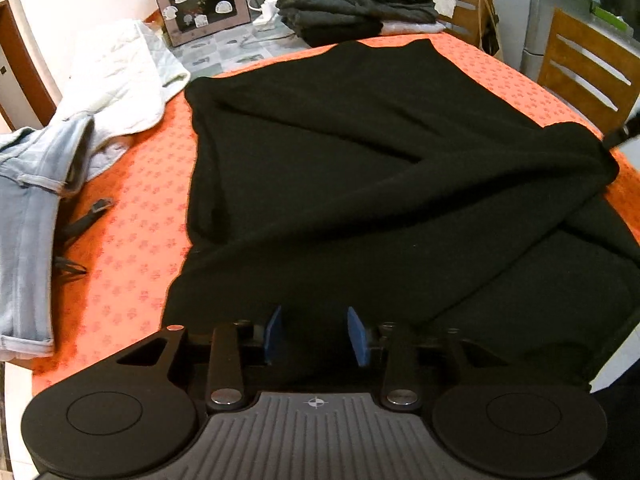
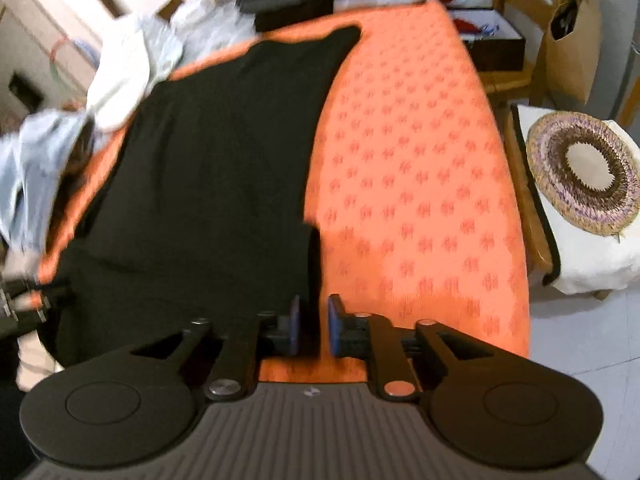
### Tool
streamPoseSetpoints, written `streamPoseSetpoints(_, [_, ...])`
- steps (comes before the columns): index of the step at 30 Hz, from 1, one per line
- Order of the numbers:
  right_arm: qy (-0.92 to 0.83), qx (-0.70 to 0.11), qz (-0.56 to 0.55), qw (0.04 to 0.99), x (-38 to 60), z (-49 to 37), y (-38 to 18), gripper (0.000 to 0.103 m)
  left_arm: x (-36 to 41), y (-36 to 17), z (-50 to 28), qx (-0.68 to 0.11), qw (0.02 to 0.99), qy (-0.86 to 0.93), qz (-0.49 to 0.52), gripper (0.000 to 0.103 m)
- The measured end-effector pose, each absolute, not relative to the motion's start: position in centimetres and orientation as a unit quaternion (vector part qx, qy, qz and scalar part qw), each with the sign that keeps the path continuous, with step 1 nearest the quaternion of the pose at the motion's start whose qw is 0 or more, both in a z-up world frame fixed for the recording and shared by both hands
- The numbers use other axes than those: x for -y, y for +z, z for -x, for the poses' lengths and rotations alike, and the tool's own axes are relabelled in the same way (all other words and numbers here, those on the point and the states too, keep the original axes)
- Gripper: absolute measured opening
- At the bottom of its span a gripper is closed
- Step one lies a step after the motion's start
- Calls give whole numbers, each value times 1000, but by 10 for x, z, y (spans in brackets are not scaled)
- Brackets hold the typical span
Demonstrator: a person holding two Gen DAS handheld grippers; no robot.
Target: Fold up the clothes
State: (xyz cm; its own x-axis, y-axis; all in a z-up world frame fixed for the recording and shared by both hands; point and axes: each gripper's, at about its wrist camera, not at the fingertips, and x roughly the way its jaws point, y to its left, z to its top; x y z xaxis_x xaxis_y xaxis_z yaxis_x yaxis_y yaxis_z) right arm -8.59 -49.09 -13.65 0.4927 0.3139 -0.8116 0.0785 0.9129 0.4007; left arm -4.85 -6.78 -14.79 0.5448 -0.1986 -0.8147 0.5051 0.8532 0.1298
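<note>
My left gripper [image 1: 315, 336] stands part open over the near edge of the black garment [image 1: 360, 168], gripping nothing; my right gripper [image 2: 313, 326] is slightly parted astride its right fold, letting it rest flat on the orange bench [image 2: 420, 180].

Left wrist camera: sits behind left gripper [image 1: 315, 334], looks forward and steeply down along fingers, close over near hem of black garment [image 1: 360, 160]. Right wrist camera: same mount on right gripper [image 2: 313, 326], tilted down, close over garment's right edge. Shared in both views: black garment, orange tablecloth [image 2: 420, 160], folded dark pile [image 1: 352, 8] at far end.
</note>
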Motion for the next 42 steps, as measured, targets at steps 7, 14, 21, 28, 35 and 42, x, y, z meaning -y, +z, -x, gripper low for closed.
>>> streamPoseSetpoints(7, [81,-487,-237,837,499,44,-156,36,76,-160,51,-432,853,-205,-208,2])
streamPoseSetpoints(14, [105,-479,-264,831,492,34,-160,7,53,-150,59,-449,857,-183,-176,2])
streamPoseSetpoints(21, [104,-417,-207,879,473,30,-98,6,20,-137,77,-458,871,-124,-131,7])
streamPoseSetpoints(28, [133,-388,-147,900,454,-9,-50,6,10,-146,70,-440,881,-59,-162,40])
streamPoseSetpoints(35, [136,-363,-77,919,434,-68,-17,6,12,-152,70,-443,880,-46,-163,49])
streamPoseSetpoints(42, [130,-354,-48,925,425,-122,-9,6,10,-151,79,-458,882,-19,-114,54])
